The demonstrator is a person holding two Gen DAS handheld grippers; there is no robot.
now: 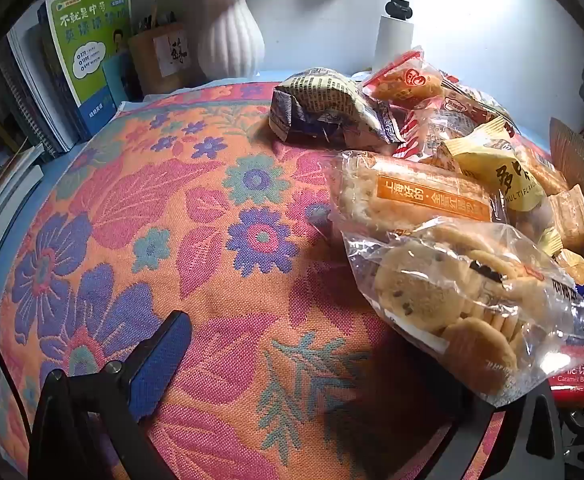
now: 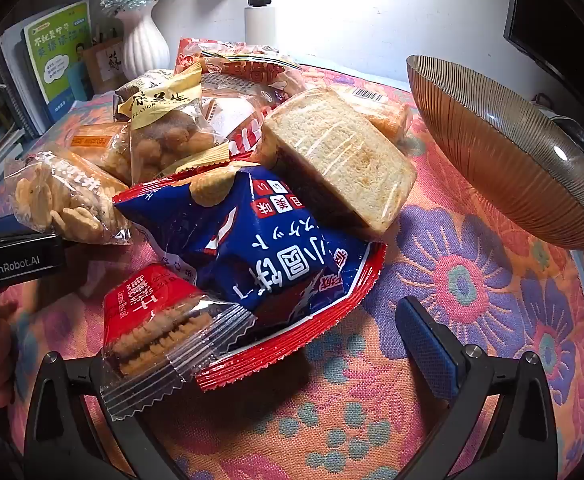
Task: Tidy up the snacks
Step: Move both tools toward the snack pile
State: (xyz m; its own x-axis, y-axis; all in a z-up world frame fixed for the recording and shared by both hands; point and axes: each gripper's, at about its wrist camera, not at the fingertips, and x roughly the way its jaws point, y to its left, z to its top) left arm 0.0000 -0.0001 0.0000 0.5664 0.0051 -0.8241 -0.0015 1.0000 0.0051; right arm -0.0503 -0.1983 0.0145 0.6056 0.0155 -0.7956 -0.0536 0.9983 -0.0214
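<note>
A heap of packaged snacks point(image 2: 219, 152) lies on the floral cloth point(image 1: 195, 248) covering the worktop, with a ribbed brown bowl point(image 2: 504, 152) just right of the heap, tilted on its side; nothing shows inside it. Left of the heap the cloth lies bare as far as the upright books point(image 1: 71, 64), white vase point(image 1: 229, 32) and pen holder point(image 1: 163, 56) along the far edge. In front of the bowl there is also free cloth. The left gripper point(image 1: 332, 380) has its fingers spread wide, the clear biscuit bag point(image 1: 452, 304) overlapping the right one. The right gripper point(image 2: 283, 344) is likewise spread, the red caramel biscuit pack point(image 2: 159, 328) and blue bag point(image 2: 251, 240) lying between its fingers, ungripped.
</note>
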